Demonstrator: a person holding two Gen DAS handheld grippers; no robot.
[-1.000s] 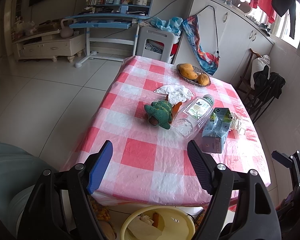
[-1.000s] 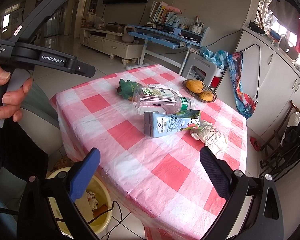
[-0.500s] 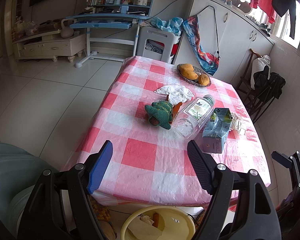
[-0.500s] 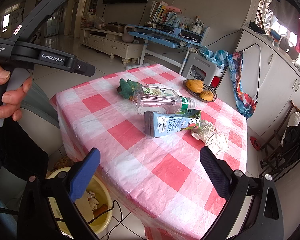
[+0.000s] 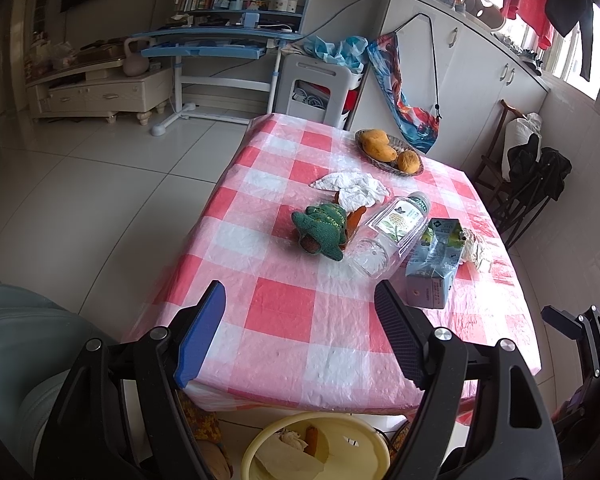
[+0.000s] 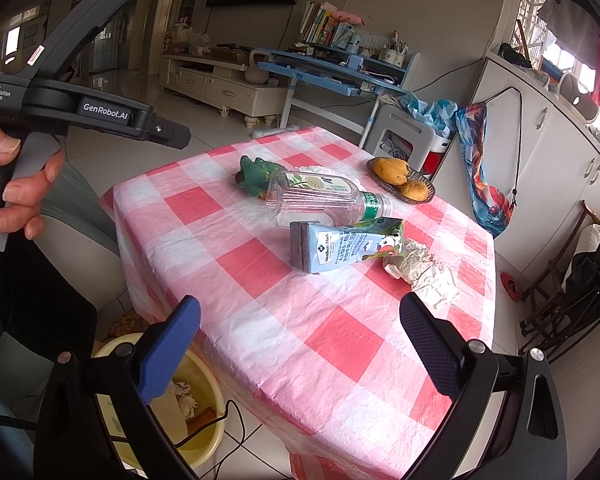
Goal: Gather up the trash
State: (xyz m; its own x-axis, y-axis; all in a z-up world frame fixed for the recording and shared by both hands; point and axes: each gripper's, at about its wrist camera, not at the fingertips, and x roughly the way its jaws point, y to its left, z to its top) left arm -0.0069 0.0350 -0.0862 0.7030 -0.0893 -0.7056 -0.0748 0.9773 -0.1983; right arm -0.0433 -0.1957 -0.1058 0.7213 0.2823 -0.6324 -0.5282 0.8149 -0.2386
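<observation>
No shift since earlier: left gripper [image 5: 300, 330] and right gripper [image 6: 300, 354] wide apart, empty (above the checked table [image 6: 260, 264]).

The left gripper [image 5: 300, 328] and the right gripper [image 6: 300, 340] each have a black frame with silver screws, one blue finger and one black textured finger.

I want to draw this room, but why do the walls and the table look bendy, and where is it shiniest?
Both wrist views use a fisheye lens, so straight edges bow: the table bulges, and corners go dark. Left wrist view: the windows glare white and the floor shines. Right wrist view: the plastic bottle glints, while the bin sits in shade.
</observation>
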